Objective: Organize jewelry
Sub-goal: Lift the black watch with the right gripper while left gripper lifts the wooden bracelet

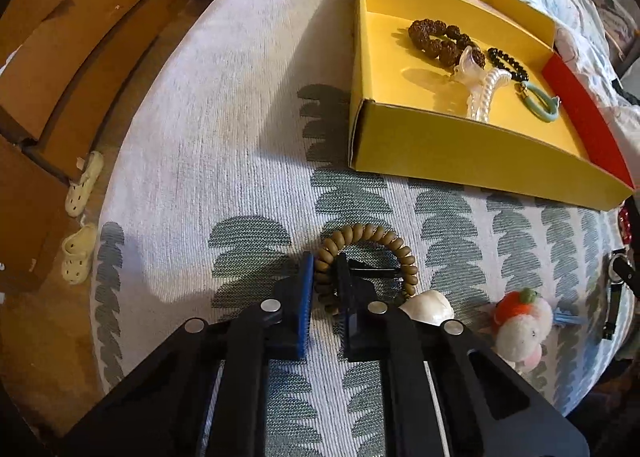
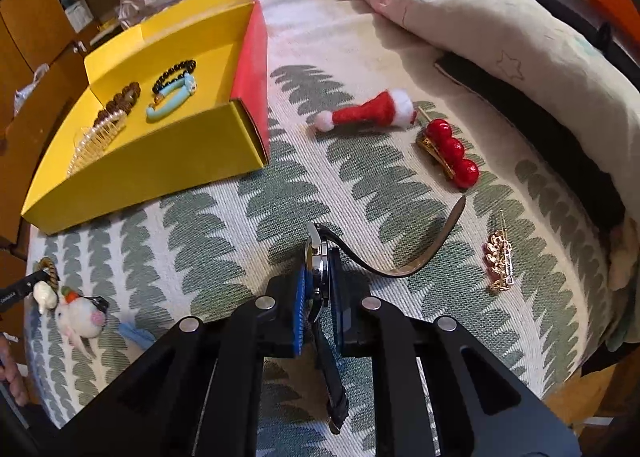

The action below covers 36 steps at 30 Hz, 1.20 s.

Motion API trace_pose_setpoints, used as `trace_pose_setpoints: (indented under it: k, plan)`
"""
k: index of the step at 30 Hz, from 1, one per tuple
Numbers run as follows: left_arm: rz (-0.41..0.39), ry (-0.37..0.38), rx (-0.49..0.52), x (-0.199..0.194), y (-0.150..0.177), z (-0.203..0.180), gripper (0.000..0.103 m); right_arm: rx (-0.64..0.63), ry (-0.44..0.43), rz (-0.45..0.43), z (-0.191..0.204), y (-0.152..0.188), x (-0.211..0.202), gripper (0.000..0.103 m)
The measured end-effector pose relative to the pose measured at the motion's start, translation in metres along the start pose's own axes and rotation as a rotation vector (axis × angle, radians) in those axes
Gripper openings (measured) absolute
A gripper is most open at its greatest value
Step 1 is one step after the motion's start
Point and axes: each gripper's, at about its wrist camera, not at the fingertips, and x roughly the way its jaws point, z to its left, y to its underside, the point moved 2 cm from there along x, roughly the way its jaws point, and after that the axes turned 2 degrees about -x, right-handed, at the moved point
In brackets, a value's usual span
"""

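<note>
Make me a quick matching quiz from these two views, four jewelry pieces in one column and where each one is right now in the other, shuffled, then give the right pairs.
Things:
1. olive bead bracelet
2. watch
3. green bangle
4. gold brooch

Places:
A. in the yellow box
B. clamped in the left gripper
C. loose on the bedspread
D. clamped in the right gripper

Pairs: 1-B, 2-D, 3-A, 4-C

Both grippers, left gripper [image 1: 323, 277] and right gripper [image 2: 320, 277]: black angular linkage arms, round silver pivot pins, blue ribbed pad on one jaw, black opposite.
</note>
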Motion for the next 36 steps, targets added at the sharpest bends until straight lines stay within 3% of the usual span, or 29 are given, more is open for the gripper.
trace_pose_setpoints:
  k: [18,24,36]
  plan:
    - [-0.141,0.138,0.002,-0.062,-0.004,-0.009,0.009,0.023,-0.128,-0.109,0.005,-0.002,-0.041,0.012]
    - [-0.204,0.138,0.023,-0.083,-0.005,-0.018,0.009,-0.009,-0.174,-0.155,0.022,-0.006,-0.062,0.012]
    - [-0.229,0.155,0.021,-0.094,-0.003,-0.018,0.009,0.014,-0.260,-0.170,0.020,-0.011,-0.076,0.012]
